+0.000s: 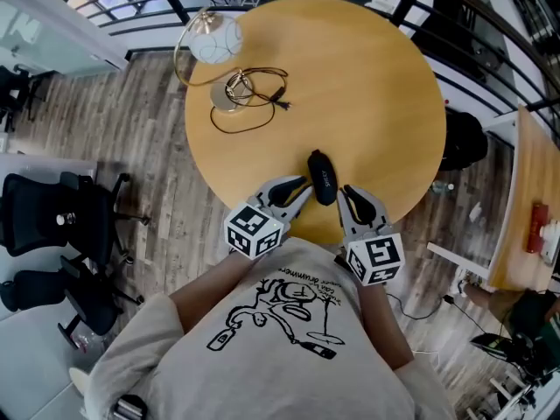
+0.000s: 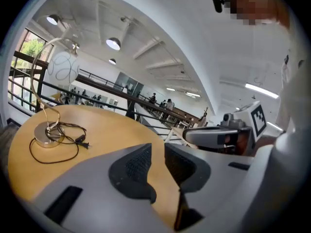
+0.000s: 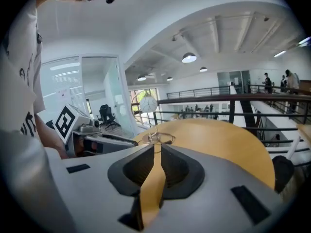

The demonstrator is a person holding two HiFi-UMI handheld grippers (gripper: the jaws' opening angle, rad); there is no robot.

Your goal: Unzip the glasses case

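A black glasses case (image 1: 321, 178) lies on the round wooden table (image 1: 376, 86), close to the near edge. My left gripper (image 1: 305, 185) sits just left of the case, its tips beside it. My right gripper (image 1: 345, 192) is just right of the case. In the left gripper view the left gripper (image 2: 158, 147) stands slightly open, with only table showing in the narrow gap. In the right gripper view the right gripper (image 3: 157, 147) is shut, its tips nearly meeting and nothing held. The case shows in neither gripper view.
A desk lamp with a round globe (image 1: 214, 40), a metal base (image 1: 227, 94) and a loose black cord (image 1: 262, 103) stands at the table's far left. Black office chairs (image 1: 61, 234) are on the floor to the left. A railing runs behind the table.
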